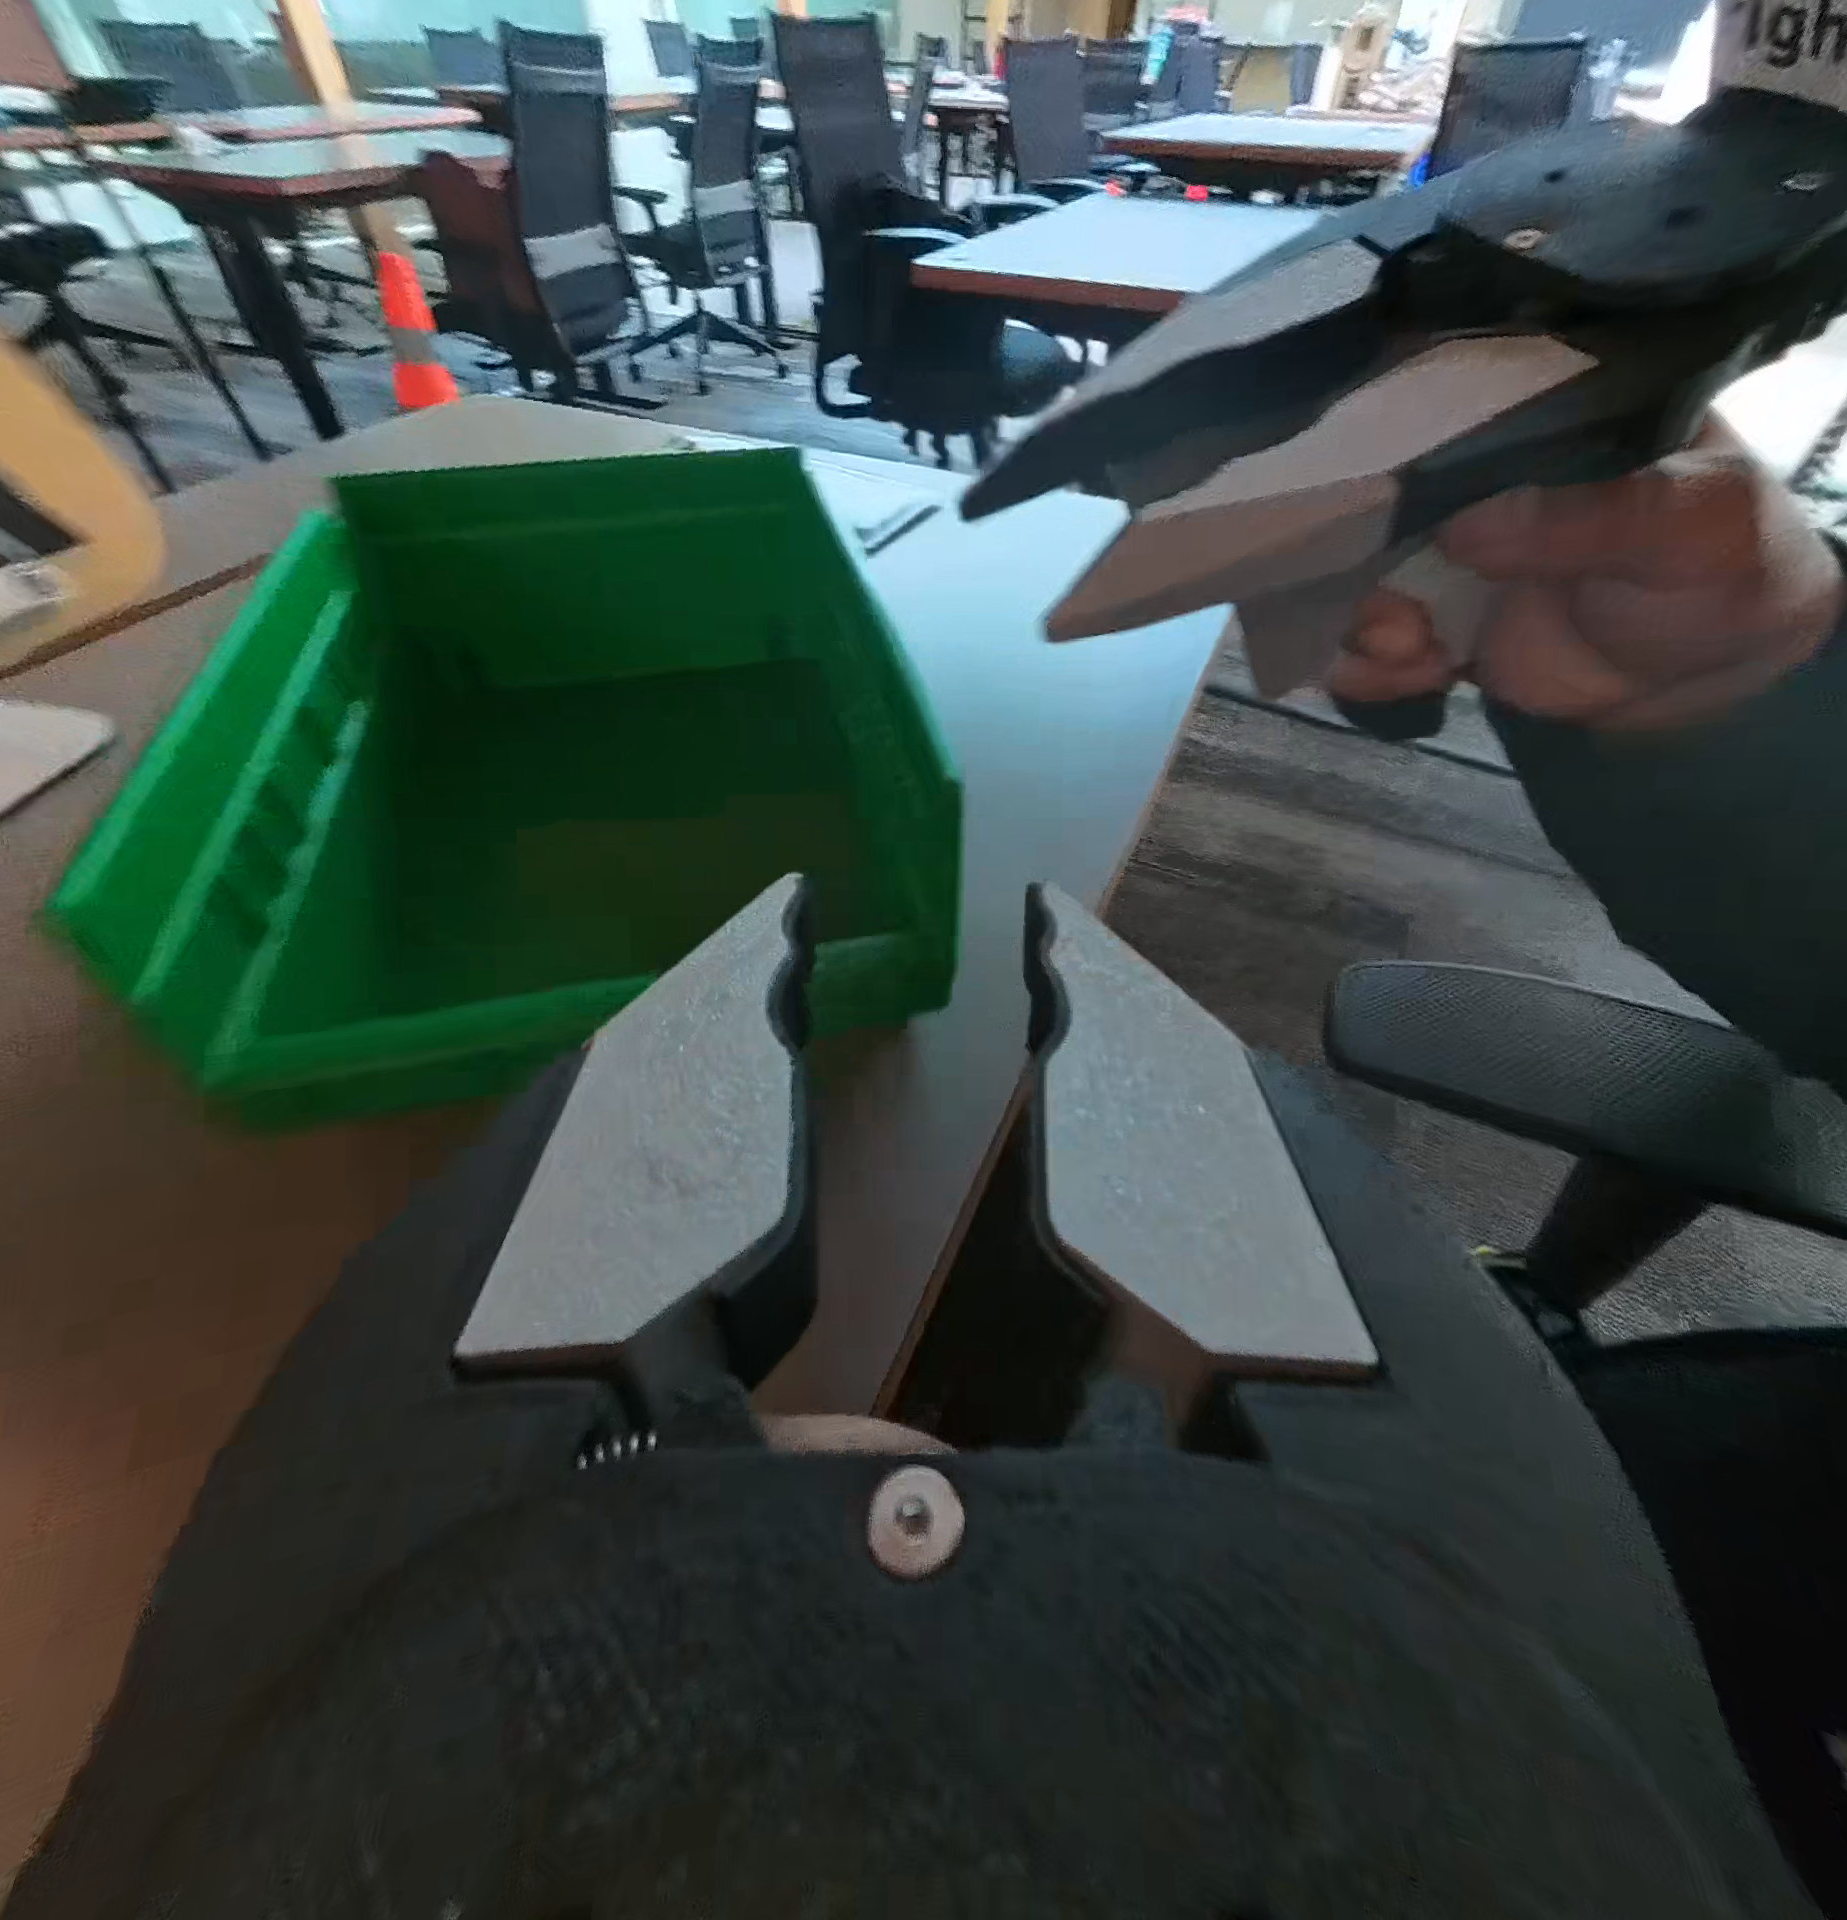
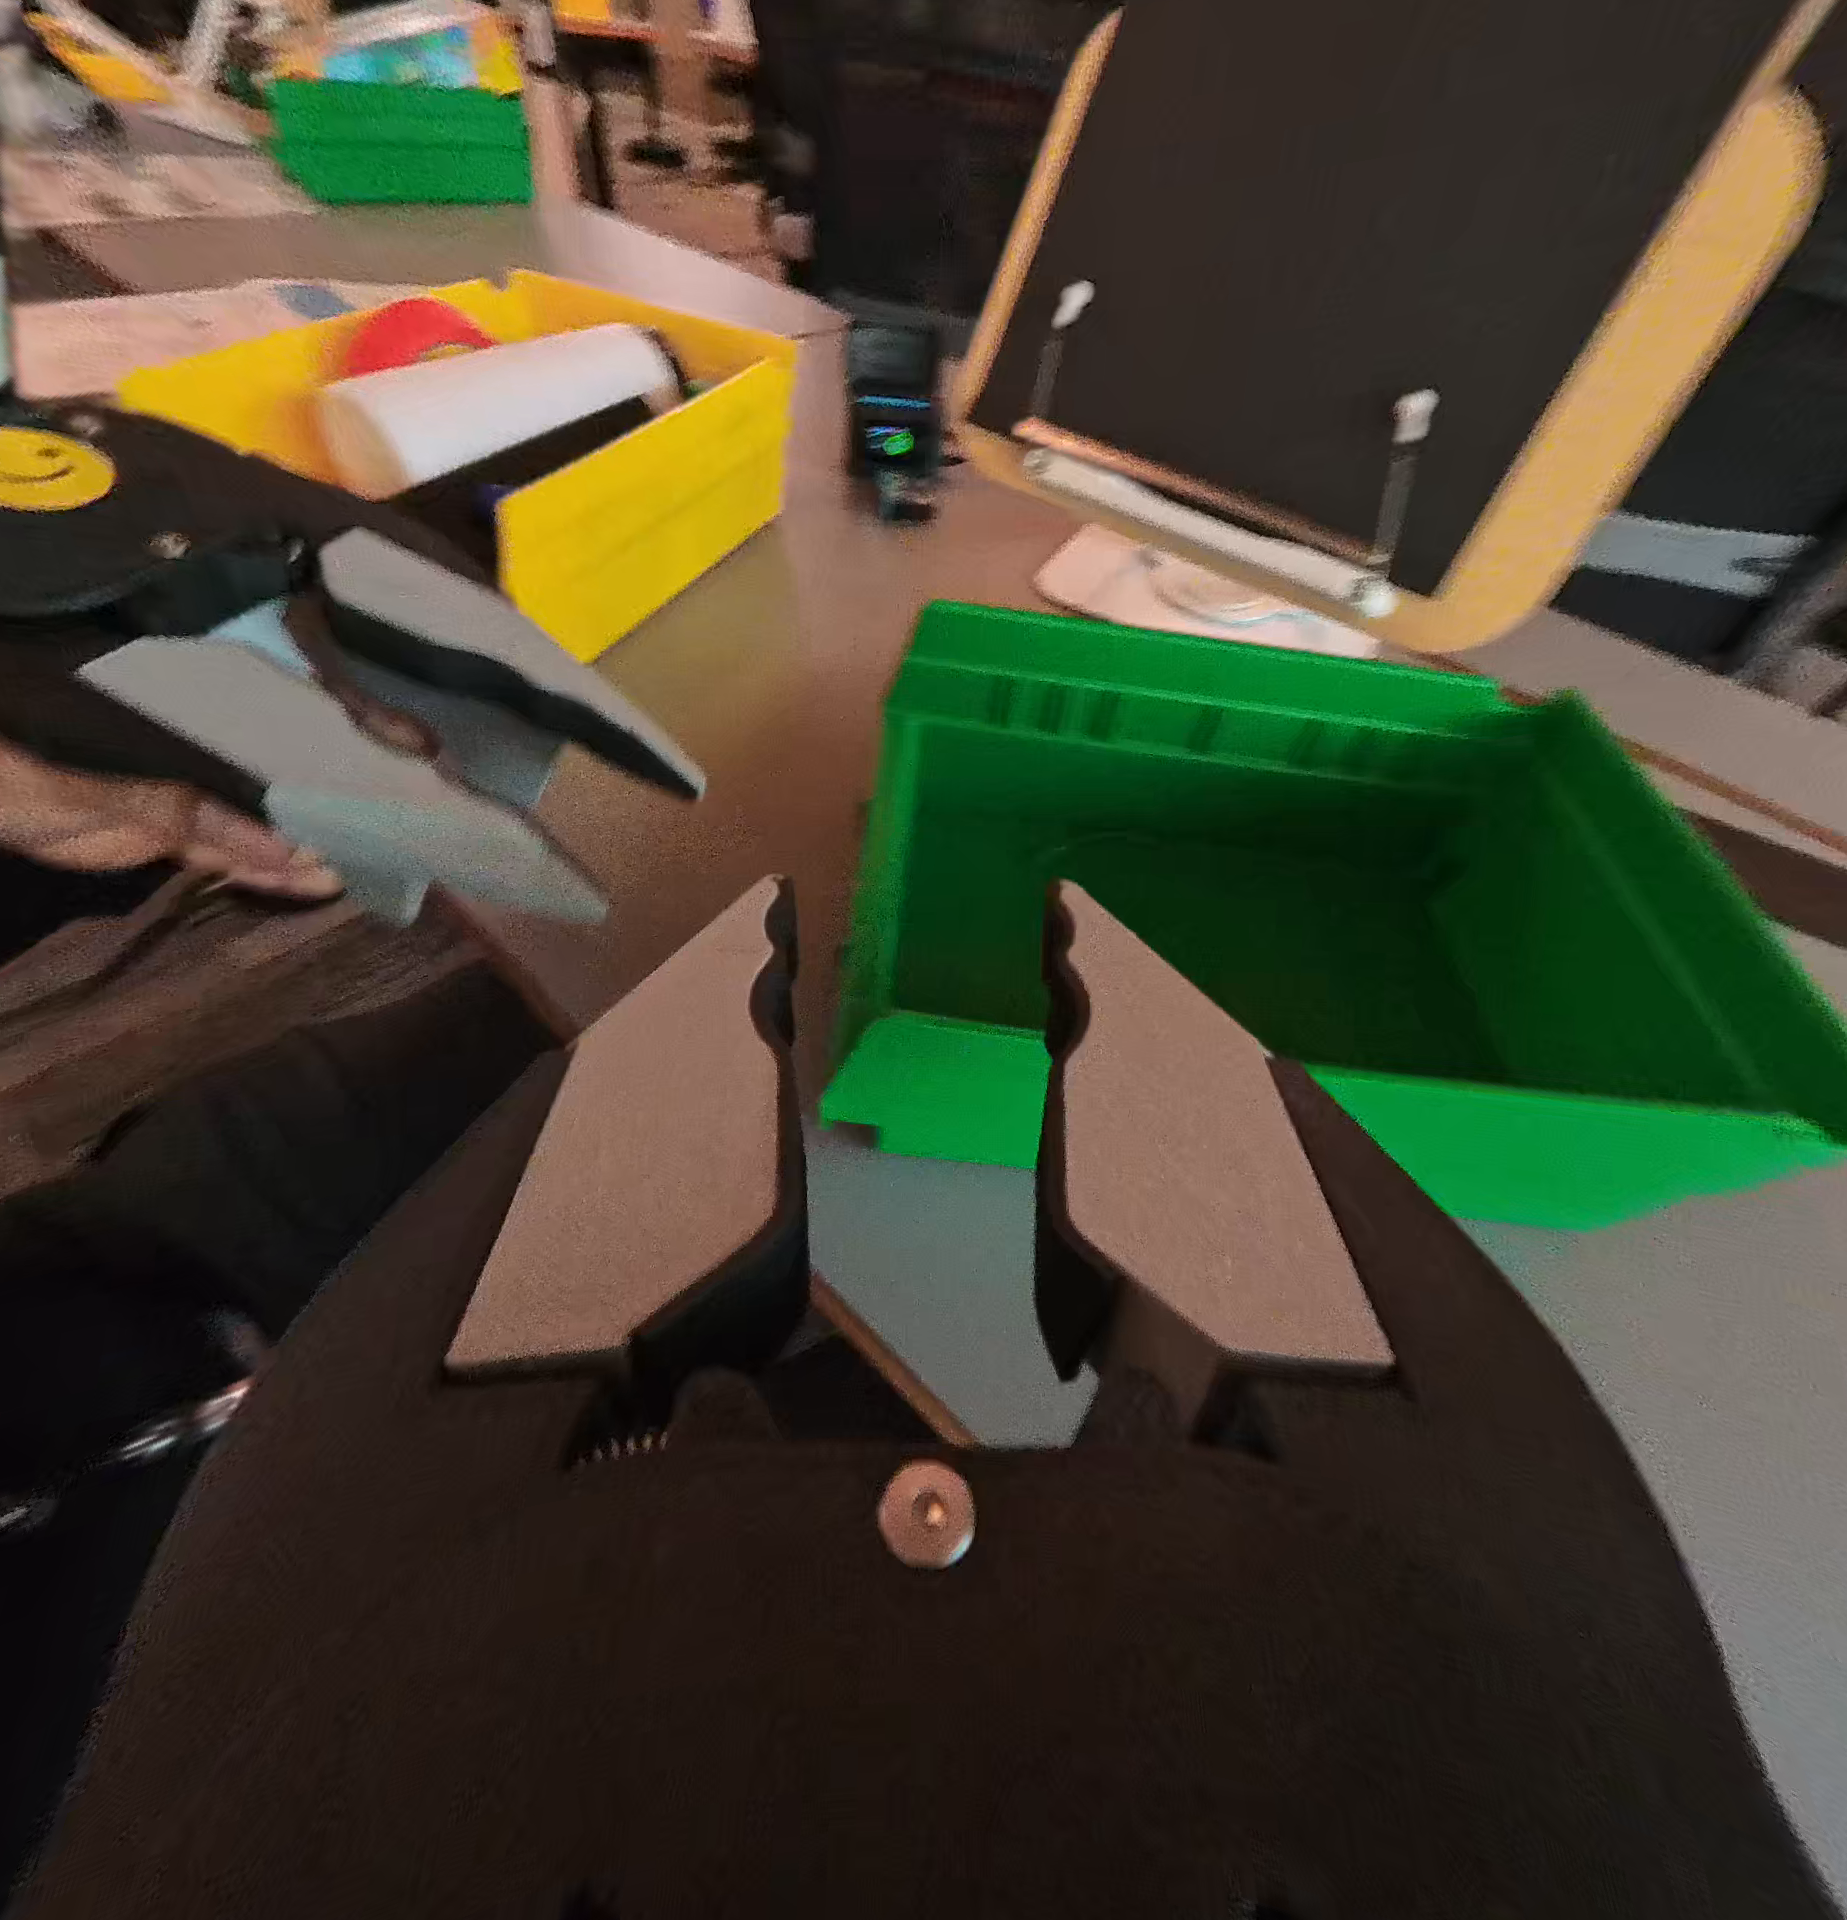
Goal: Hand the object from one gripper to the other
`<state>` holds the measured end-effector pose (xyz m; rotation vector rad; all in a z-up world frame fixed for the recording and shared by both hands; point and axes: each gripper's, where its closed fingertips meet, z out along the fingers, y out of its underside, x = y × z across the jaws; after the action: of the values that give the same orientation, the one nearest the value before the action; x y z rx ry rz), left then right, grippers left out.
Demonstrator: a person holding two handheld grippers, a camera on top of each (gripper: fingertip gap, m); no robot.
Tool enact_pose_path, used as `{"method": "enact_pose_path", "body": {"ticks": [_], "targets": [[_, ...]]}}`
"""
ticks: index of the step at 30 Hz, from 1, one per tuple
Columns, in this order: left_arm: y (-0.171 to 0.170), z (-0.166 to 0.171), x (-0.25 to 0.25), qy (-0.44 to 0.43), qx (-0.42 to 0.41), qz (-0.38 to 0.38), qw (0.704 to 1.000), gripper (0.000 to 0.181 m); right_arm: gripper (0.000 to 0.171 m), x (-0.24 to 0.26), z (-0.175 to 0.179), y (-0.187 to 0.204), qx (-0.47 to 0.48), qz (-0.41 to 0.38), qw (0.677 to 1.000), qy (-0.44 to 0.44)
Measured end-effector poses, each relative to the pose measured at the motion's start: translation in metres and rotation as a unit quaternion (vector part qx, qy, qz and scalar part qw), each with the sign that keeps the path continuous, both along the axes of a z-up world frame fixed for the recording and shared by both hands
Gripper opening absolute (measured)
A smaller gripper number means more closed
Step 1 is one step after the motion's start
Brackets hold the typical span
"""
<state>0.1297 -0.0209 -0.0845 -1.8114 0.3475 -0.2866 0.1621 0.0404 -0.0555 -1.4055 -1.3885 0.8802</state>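
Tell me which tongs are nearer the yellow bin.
Left. The left tongs hover just in front of the yellow bin, apart from it; the right tongs sit farther back, by the green bin.

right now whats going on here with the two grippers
A person holds a gripper in each hand above a table. The left gripper and right gripper both have their fingers apart with nothing between them. Both hover by a green bin that looks empty. No handover object is in either one.
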Motion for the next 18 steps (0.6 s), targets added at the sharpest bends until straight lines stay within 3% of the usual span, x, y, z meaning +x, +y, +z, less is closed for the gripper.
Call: {"method": "enact_pose_path", "body": {"ticks": [3,6,10,11,15,18], "targets": [[-0.029,-0.005,-0.061,0.008,-0.013,0.070,0.997,0.032,0.042,-0.023,-0.021,-0.028,-0.006,0.043,0.997,-0.063],[-0.050,-0.029,-0.130,0.007,-0.052,0.157,0.986,0.033,0.028,-0.044,-0.049,-0.009,0.059,-0.017,0.992,-0.111],[-0.085,-0.055,-0.195,0.008,-0.083,0.243,0.966,0.035,0.033,-0.030,-0.070,0.034,0.105,-0.085,0.978,-0.161],[-0.096,-0.056,-0.208,0.024,-0.081,0.262,0.961,0.026,0.036,-0.019,-0.070,0.047,0.116,-0.105,0.972,-0.176],[-0.131,-0.059,-0.257,0.095,-0.086,0.347,0.929,0.030,0.030,0.027,-0.062,0.138,0.223,-0.237,0.918,-0.228],[-0.136,-0.052,-0.258,0.092,-0.078,0.350,0.929,0.037,0.039,0.049,-0.063,0.174,0.188,-0.288,0.908,-0.241]]}}
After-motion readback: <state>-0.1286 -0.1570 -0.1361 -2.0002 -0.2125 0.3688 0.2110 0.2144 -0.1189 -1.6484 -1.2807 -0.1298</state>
